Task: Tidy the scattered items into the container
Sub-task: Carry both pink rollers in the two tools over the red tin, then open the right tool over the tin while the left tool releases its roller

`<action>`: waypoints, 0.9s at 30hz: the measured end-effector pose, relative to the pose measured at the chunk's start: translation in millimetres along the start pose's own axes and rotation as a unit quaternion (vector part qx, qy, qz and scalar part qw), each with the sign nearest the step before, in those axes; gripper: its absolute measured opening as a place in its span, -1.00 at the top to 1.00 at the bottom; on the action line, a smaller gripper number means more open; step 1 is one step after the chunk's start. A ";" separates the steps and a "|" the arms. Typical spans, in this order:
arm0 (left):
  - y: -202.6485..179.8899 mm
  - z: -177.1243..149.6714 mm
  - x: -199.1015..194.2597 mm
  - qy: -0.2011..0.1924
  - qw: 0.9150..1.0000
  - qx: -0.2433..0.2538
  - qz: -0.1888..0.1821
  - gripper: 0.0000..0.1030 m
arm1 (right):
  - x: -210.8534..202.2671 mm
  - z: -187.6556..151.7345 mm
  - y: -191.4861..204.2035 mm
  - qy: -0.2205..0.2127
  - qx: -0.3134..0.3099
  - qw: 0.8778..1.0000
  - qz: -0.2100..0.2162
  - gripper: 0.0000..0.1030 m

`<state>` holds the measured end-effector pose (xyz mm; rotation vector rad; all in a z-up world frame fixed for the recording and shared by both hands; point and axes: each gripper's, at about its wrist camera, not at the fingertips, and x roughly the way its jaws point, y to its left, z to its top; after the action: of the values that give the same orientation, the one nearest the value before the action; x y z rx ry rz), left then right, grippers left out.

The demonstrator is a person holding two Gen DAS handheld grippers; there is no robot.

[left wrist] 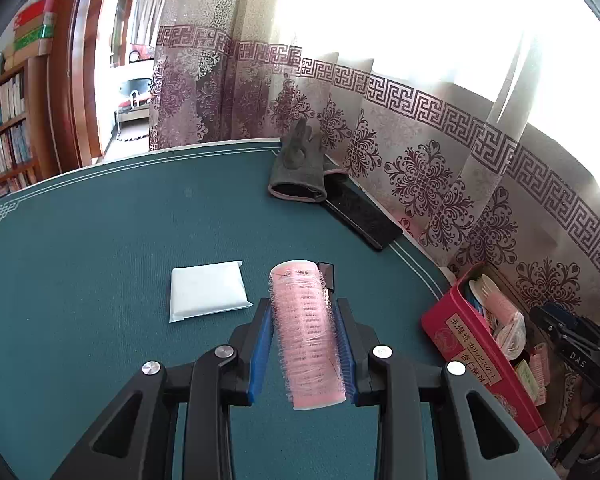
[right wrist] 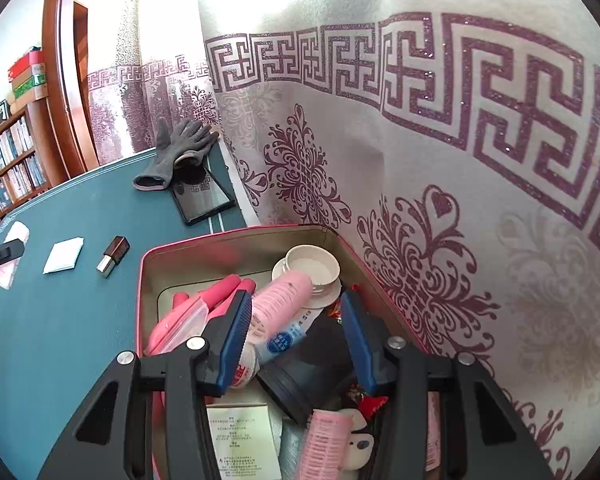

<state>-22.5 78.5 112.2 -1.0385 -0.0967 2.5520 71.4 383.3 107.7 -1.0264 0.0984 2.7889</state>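
My left gripper (left wrist: 304,306) is shut on a pink hair roller (left wrist: 306,332), held lengthwise between the blue pads above the teal table (left wrist: 80,220). A white packet (left wrist: 206,290) lies just left of it, and a small dark tube (left wrist: 326,274) shows behind the roller. The red tin (left wrist: 484,364) stands at the right edge. In the right wrist view my right gripper (right wrist: 296,300) hangs open over the tin (right wrist: 236,236). A pink roller (right wrist: 280,300) lies in the tin beside the left pad, clear of the right pad. The tube (right wrist: 113,256) and packet (right wrist: 64,260) lie left of the tin.
A grey glove (right wrist: 176,156) rests on a black phone (right wrist: 202,198) at the table's far edge by the patterned curtain (right wrist: 460,160). The tin holds a white cup (right wrist: 312,270), a pink pouch (right wrist: 196,308), a black object (right wrist: 308,364) and papers. Bookshelves stand far left.
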 end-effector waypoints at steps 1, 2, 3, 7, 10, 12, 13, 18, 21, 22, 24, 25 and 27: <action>-5.7 0.9 0.9 0.001 1.000 0.004 -0.004 0.38 | -2.9 -2.2 0.0 -0.002 -0.002 1.000 0.004 0.02; -11.8 1.7 1.9 0.002 1.000 0.009 -0.008 0.38 | -5.9 -5.5 -0.3 -0.003 -0.004 1.000 0.007 0.02; -18.3 2.7 2.6 0.002 1.000 0.015 -0.012 0.38 | -8.9 -9.0 -1.2 -0.003 -0.003 1.000 0.008 0.02; -49.7 7.6 9.1 0.007 0.999 0.039 -0.037 0.38 | -21.3 -25.5 -11.3 -0.002 0.016 1.000 0.018 0.02; -77.5 11.5 16.2 0.010 0.997 0.060 -0.056 0.38 | -28.4 -35.4 -16.5 -0.002 0.024 1.000 0.018 0.02; -97.5 14.0 21.9 0.013 0.995 0.074 -0.072 0.38 | -32.9 -40.0 -17.8 -0.004 0.021 1.000 0.015 0.02; -107.6 14.6 24.8 0.015 0.993 0.081 -0.079 0.38 | -34.8 -42.3 -18.3 -0.006 0.017 1.000 0.012 0.02; -150.4 13.6 41.6 0.027 0.987 0.117 -0.103 0.38 | -42.3 -50.2 -22.6 -0.009 0.015 1.000 0.013 0.00; -168.3 10.7 54.0 0.038 0.984 0.133 -0.108 0.38 | -42.9 -53.0 -27.8 -0.009 0.021 1.000 0.012 -0.04; -172.5 9.9 58.5 0.043 0.984 0.136 -0.109 0.38 | -43.1 -53.7 -29.3 -0.008 0.024 1.000 0.012 -0.05; -179.4 8.5 67.8 0.050 0.982 0.142 -0.111 0.38 | -42.5 -54.7 -31.8 -0.008 0.029 0.999 0.013 -0.05; -181.3 7.3 72.0 0.053 0.982 0.146 -0.109 0.38 | -41.6 -55.1 -32.5 -0.007 0.031 0.999 0.014 -0.05; -184.1 4.3 82.7 0.066 0.981 0.153 -0.103 0.36 | -40.5 -55.6 -33.1 -0.006 0.034 0.999 0.016 -0.05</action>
<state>-20.2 279.9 98.4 -1.0147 0.2064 2.2180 143.2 403.7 91.5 -1.0003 0.2069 2.7989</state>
